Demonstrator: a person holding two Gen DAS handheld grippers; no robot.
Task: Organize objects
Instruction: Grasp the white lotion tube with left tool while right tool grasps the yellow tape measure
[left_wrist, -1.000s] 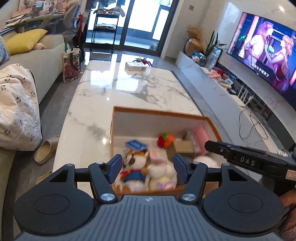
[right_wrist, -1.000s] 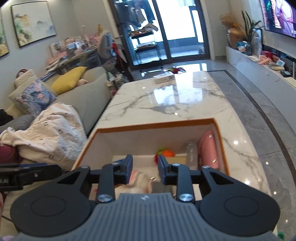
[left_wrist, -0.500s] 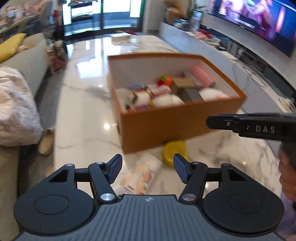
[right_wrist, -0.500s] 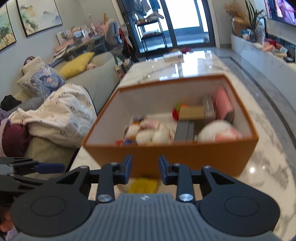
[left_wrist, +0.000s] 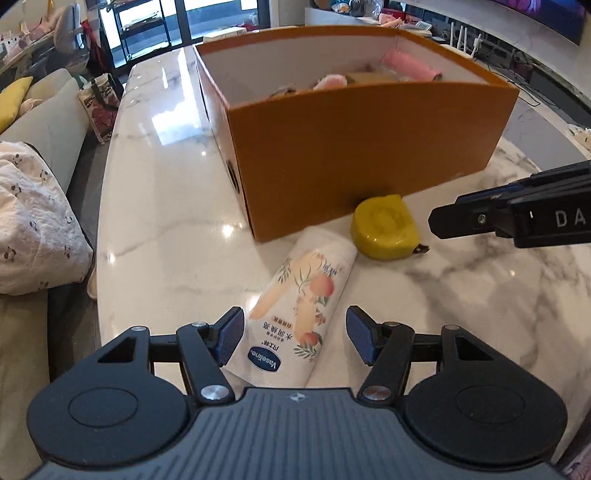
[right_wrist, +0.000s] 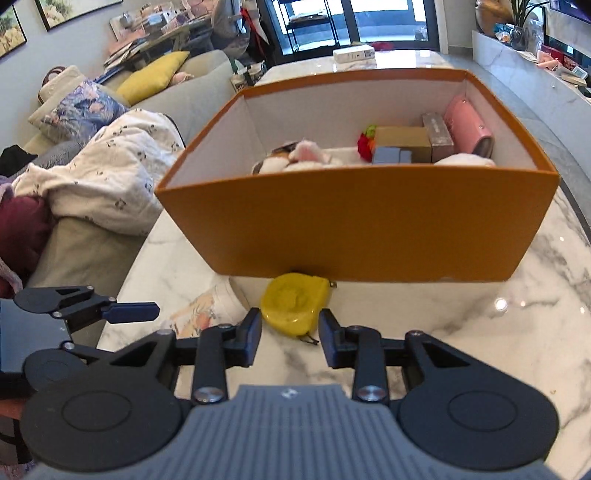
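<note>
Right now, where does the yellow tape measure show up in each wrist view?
Left wrist: tape measure lies right of centre on the marble, against the box's near wall, beside the lotion tube.
Right wrist: tape measure sits low centre, just ahead of the open right claw.
Shared landmark: the orange box.

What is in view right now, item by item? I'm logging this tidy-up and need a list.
Storage box: one, orange, white inside, on the marble table.
Box contents: plush toy, pink case, brown carton, red-orange toy, grey block.
Tape measure: one, yellow, on the table against the box front.
Vaseline tube: one, white with peach print, lying beside the tape measure.
Small box: one, white, far end of the table.
Sofa: grey, with yellow cushion and white blanket.
Left gripper: fingers open around the tube.
Right gripper: fingers open, near the tape measure.
</note>
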